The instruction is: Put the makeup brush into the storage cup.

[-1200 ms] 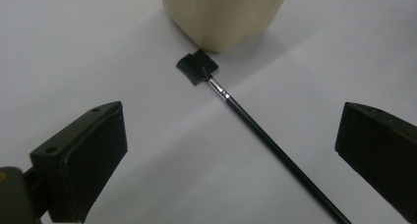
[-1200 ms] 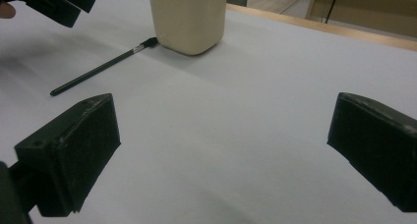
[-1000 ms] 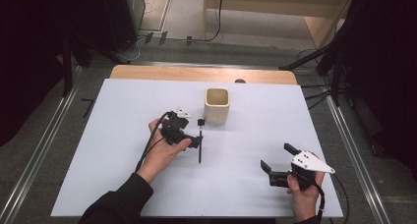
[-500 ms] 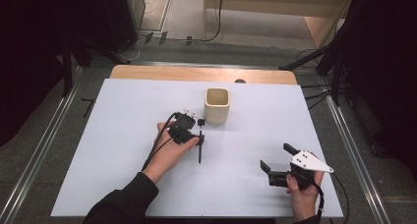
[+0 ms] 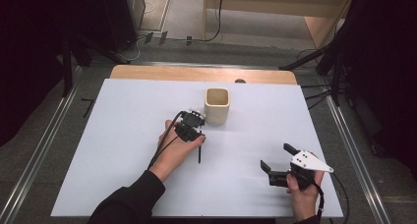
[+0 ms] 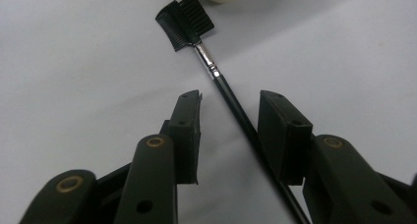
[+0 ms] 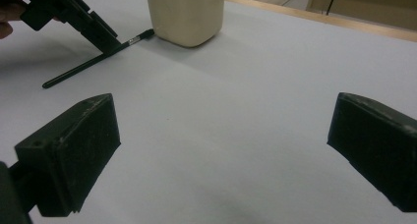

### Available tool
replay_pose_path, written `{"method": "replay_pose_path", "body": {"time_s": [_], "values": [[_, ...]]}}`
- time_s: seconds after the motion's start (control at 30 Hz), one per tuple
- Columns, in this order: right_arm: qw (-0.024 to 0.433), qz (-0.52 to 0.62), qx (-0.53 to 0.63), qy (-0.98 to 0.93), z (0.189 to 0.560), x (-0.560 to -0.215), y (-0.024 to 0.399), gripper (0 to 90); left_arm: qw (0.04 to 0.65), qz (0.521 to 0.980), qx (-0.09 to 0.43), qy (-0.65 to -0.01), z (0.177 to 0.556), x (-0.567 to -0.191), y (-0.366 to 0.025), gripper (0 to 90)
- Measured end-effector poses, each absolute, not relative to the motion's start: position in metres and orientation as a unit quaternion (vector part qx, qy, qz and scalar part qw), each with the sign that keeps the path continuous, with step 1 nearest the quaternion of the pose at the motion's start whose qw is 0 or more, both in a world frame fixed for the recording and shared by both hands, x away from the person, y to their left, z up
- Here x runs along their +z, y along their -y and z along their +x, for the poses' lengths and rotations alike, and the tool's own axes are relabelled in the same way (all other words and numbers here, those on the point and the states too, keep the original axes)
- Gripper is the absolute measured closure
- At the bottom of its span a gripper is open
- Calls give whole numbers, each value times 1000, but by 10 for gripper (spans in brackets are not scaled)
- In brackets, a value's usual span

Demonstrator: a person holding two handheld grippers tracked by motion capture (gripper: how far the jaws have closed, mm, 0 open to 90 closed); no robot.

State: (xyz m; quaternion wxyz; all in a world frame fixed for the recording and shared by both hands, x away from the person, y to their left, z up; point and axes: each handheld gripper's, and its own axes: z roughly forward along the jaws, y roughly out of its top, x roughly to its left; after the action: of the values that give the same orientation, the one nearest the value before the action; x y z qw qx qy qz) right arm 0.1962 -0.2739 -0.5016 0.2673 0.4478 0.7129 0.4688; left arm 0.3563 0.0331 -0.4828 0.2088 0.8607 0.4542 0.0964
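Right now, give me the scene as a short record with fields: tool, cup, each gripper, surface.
tool: black brow brush, lying flat on the table, comb head toward the cup
cup: cream cup, upright, just beyond the brush head
left gripper: left gripper straddles the brush handle; jaws have just been closing, gaps show on both sides, pads not yet pressing
right gripper: right gripper off to the side, jaws wide apart, nothing between them
surface: white table

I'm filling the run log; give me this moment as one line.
left tool: closing around brush, not gripping | right tool: open, idle | cup: upright beside brush
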Motion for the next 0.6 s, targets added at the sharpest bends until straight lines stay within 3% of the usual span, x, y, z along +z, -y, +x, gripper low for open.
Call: {"method": "replay_pose_path", "body": {"time_s": [0.13,0.3,0.6], "values": [[268,448,465,-715,197,-502,273,0,195,854,113,-468,357,-482,-32,762],[268,449,462,-716,197,-503,273,0,194,846,105,-485,360,-481,-37,850],[269,448,462,-717,198,-503,273,0,201,834,95,-505,367,-479,-53,872]]}}
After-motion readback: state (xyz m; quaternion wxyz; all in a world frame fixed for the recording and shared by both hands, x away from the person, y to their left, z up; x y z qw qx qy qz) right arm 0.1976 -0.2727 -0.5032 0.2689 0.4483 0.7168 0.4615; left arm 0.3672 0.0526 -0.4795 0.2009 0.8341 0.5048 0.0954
